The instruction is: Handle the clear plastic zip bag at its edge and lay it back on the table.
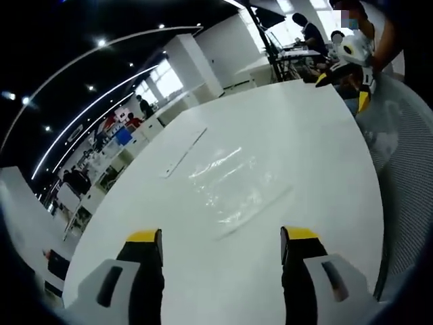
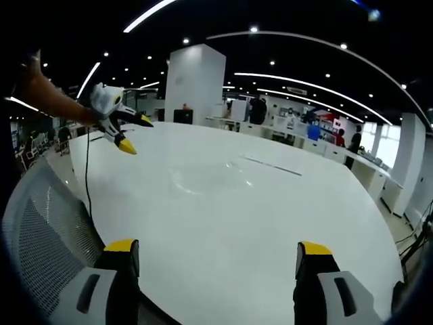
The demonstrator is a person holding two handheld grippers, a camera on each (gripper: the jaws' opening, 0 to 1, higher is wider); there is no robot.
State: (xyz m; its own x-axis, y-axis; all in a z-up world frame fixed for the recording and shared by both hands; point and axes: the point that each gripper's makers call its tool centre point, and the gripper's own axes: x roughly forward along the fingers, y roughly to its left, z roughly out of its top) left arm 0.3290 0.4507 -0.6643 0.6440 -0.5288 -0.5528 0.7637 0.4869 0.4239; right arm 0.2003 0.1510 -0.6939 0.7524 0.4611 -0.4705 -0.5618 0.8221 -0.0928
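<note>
Bag [image 1: 230, 186] lies flat on the white desk [image 1: 298, 128], ahead of my left claw [image 1: 222, 245] and between its two jaws as I look along them. Clear film, hard to read; only glare and creases give it away. A straight ridge along its near right side may be the zip edge; I cannot be sure. A thin pale strip [image 1: 183, 154] lies on the desk just left of the bag, apart from it.

Handling, my judgement: very light, limp, slick. It will sag and fold if lifted by one corner, and the film may cling to the desk. Best hold is the stiffer zip edge, pinched low and shallow.

Left claw: jaws wide apart, holding nothing, above the near desk, short of the bag.

Right claw [image 2: 216, 257]: jaws also wide apart, nothing held, over the desk's near rim. In the right gripper view the bag [image 2: 210, 177] is a faint sheen mid-desk, the strip [image 2: 270, 165] beyond it. My left claw [image 2: 125, 132] shows far left there, above the desk. A mesh chair back [image 2: 40, 230] sits beside the near rim.
</note>
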